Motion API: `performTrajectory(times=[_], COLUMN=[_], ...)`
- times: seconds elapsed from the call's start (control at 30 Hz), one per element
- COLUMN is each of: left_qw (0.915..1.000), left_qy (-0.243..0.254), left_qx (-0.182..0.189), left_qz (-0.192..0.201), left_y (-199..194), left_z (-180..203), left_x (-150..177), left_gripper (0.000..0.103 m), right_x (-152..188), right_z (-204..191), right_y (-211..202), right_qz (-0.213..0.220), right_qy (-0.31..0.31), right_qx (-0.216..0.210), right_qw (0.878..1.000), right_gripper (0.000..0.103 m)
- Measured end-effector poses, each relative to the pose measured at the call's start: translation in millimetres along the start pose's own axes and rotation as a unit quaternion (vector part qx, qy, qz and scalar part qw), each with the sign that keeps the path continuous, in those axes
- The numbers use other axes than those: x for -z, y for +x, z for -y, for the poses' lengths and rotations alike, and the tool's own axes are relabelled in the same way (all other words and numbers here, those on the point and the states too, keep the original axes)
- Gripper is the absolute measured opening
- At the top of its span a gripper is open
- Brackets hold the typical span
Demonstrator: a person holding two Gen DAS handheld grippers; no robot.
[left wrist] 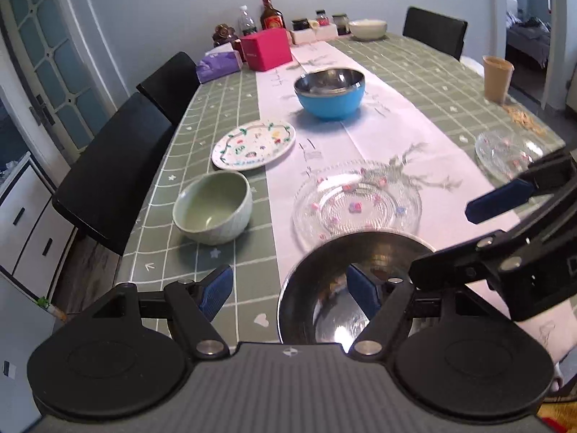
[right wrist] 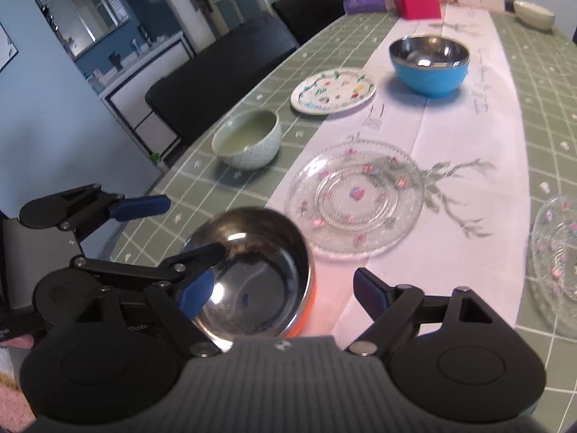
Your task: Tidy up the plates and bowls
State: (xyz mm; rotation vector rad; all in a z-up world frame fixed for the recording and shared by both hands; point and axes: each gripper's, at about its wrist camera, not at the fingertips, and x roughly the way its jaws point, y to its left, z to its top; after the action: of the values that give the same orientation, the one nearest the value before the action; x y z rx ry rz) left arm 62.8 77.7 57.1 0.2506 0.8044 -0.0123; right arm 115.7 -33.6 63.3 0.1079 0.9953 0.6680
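Both grippers spread wide, gripping nothing. Left gripper (left wrist: pixel 290 290) straddles the near-left rim of the steel bowl with orange outside (right wrist: pixel 252 270); right gripper (right wrist: pixel 277 294) straddles its near-right rim. Steel bowl sits on the white runner (left wrist: pixel 378 119) at the table's near edge. Just beyond it: clear glass plate (left wrist: pixel 357 202). Green bowl (left wrist: pixel 212 213) left of that plate, painted plate (left wrist: pixel 252 144) farther back, blue bowl (left wrist: pixel 330 92) beyond. Second glass plate (right wrist: pixel 557 241) off right.

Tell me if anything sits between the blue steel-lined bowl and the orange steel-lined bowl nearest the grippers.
Yes: the clear glass plate with pink flowers lies on the white runner between the orange bowl and the blue bowl.
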Motion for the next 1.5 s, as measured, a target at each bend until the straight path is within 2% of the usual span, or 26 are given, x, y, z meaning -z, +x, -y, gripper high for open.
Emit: performTrajectory(times=[0.1,0.27,0.37,0.5,0.6,0.73,0.8,0.9,0.97,1.1,1.23,1.3,1.37,1.5], left_qw=[0.9998,0.9988,0.9977,0.9971,0.9966,0.9973,0.9968,0.992,0.9903,0.9932,0.9922,0.9925,0.9917,0.9899], left_qy=[-0.018,-0.037,-0.048,-0.062,-0.065,-0.057,-0.063,-0.105,-0.115,-0.101,-0.096,-0.1,-0.112,-0.125], left_qx=[0.009,0.013,0.009,0.002,0.017,0.006,0.03,0.068,0.077,0.056,0.078,0.065,0.056,0.051], left_qz=[0.009,0.03,0.047,0.044,0.048,0.047,0.039,0.018,0.017,0.018,-0.012,-0.025,-0.028,-0.043], left_y=[-6,-13,-17,-13,-4,17,28,48,62,94,135,154,169,198], left_z=[-4,-6,-10,-16,-20,-18,-22,-30,-30,-22,-19,-17,-18,-21], left_x=[-11,-35,-50,-75,-93,-120,-134,-153,-168,-201,-229,-239,-244,-249], left_gripper=[0.085,0.085,0.085,0.085,0.085,0.082,0.079,0.079,0.079,0.079,0.079,0.079,0.079,0.079], right_x=[-7,-21,-31,-48,-66,-95,-114,-139,-155,-181,-200,-206,-211,-217], right_z=[6,15,26,50,74,104,118,136,147,166,171,176,187,209], right_y=[-10,-30,-40,-50,-59,-66,-66,-70,-69,-54,-27,-12,4,37], right_qz=[0.016,0.047,0.063,0.064,0.064,0.058,0.05,0.064,0.081,0.1,0.109,0.11,0.11,0.104], right_qy=[0.015,0.021,0.016,0.026,0.062,0.105,0.12,0.144,0.151,0.17,0.142,0.136,0.152,0.205], right_qx=[0.008,0.039,0.071,0.111,0.104,0.084,0.075,0.088,0.102,0.118,0.157,0.171,0.168,0.129], right_qw=[1.0,0.998,0.995,0.991,0.991,0.989,0.989,0.984,0.98,0.973,0.971,0.97,0.968,0.965], right_gripper=[0.092,0.094,0.097,0.097,0.099,0.1,0.1,0.1,0.1,0.1,0.1,0.1,0.1,0.1])
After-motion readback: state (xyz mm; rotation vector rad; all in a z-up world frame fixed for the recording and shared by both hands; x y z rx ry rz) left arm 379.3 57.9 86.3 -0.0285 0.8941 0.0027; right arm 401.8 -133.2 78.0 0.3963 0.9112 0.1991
